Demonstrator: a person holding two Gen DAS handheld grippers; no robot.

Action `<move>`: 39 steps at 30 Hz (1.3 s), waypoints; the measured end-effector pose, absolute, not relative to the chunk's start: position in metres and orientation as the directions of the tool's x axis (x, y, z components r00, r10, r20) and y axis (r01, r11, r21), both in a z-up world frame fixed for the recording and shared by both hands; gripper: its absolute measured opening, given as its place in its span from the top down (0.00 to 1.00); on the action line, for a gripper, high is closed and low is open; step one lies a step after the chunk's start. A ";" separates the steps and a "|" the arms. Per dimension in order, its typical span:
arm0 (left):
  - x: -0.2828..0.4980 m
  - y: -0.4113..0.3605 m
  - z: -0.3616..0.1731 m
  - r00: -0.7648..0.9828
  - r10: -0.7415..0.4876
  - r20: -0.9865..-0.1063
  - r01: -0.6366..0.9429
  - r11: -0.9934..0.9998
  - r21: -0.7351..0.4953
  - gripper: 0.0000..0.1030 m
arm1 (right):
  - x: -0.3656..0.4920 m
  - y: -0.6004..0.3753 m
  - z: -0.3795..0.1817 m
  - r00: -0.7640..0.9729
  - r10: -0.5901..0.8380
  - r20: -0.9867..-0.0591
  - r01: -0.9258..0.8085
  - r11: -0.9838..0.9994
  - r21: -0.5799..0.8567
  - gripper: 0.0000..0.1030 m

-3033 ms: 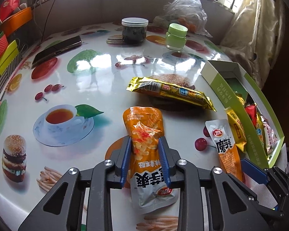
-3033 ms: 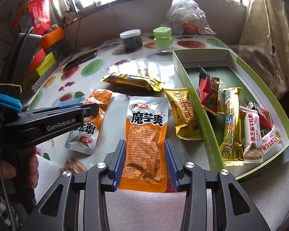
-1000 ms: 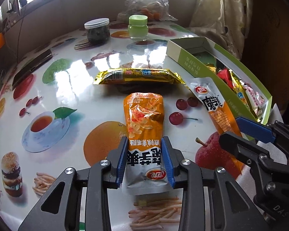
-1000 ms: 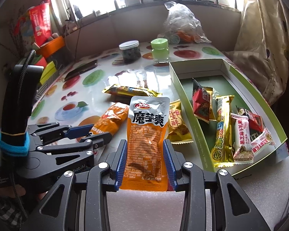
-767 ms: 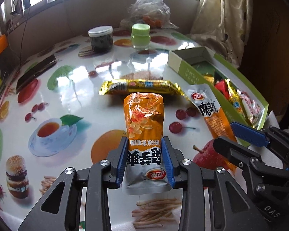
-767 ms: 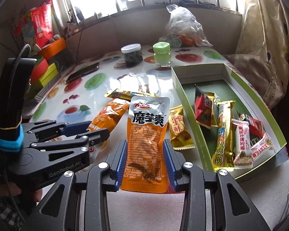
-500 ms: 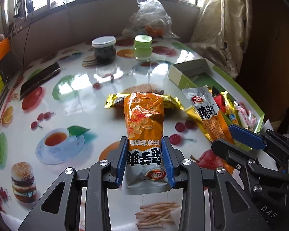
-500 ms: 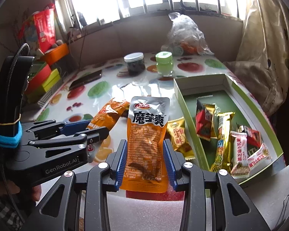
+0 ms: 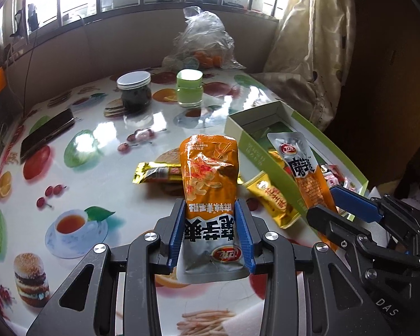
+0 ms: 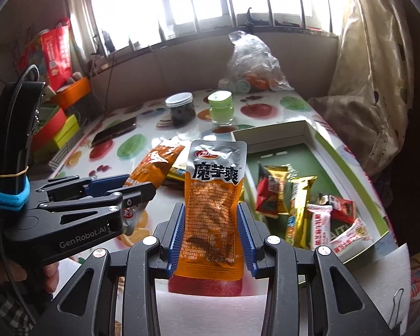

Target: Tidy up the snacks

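My left gripper (image 9: 210,233) is shut on an orange and silver snack pouch (image 9: 210,179), held upright above the table. My right gripper (image 10: 211,235) is shut on a second orange pouch with a silver top (image 10: 214,190), also lifted clear. Each gripper shows in the other's view: the right gripper (image 9: 347,210) at the right, the left gripper (image 10: 114,187) at the left. The green snack box (image 10: 347,165) lies to the right with several wrapped bars inside. A long gold bar (image 9: 156,172) and a small yellow pack (image 9: 274,198) lie on the table behind the pouches.
A dark jar (image 9: 134,92), a green jar (image 9: 189,88) and a clear plastic bag (image 9: 204,42) stand at the back of the fruit-print table. A black phone (image 9: 46,134) lies at the left. Coloured boxes (image 10: 61,128) are stacked at the far left. A curtain (image 10: 378,70) hangs right.
Both grippers have risen with their pouches, which now hang well above the table. More of the window and back wall shows in both views.
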State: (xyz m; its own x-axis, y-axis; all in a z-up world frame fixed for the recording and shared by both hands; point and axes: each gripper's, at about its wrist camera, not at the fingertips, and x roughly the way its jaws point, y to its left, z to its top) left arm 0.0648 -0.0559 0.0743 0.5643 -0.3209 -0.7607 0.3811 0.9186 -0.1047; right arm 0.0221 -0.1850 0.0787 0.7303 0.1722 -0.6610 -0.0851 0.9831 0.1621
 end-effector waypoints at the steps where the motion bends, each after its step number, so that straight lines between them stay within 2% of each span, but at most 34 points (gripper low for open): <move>1: 0.065 -0.058 0.075 0.564 -0.323 -0.760 0.384 0.917 -0.105 0.64 | 0.022 -0.187 0.079 0.731 0.169 -0.661 -0.081 0.983 0.162 0.65; 19: 0.075 -0.109 0.081 0.531 -0.386 -0.754 0.449 0.883 -0.135 0.64 | 0.016 -0.238 0.082 0.749 0.093 -0.657 0.030 0.984 0.173 0.65; 39: 0.095 -0.155 0.063 0.455 -0.419 -0.786 0.486 0.856 -0.176 0.63 | 0.021 -0.281 0.055 0.701 -0.002 -0.713 0.143 0.980 0.137 0.65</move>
State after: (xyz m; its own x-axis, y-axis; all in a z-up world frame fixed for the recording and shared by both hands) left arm 0.0954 -0.1548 0.0631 0.4547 -0.4195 -0.7857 0.4857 0.8562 -0.1761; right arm 0.0208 -0.2812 0.0549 0.7009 -0.0021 -0.7133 0.1428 0.9802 0.1374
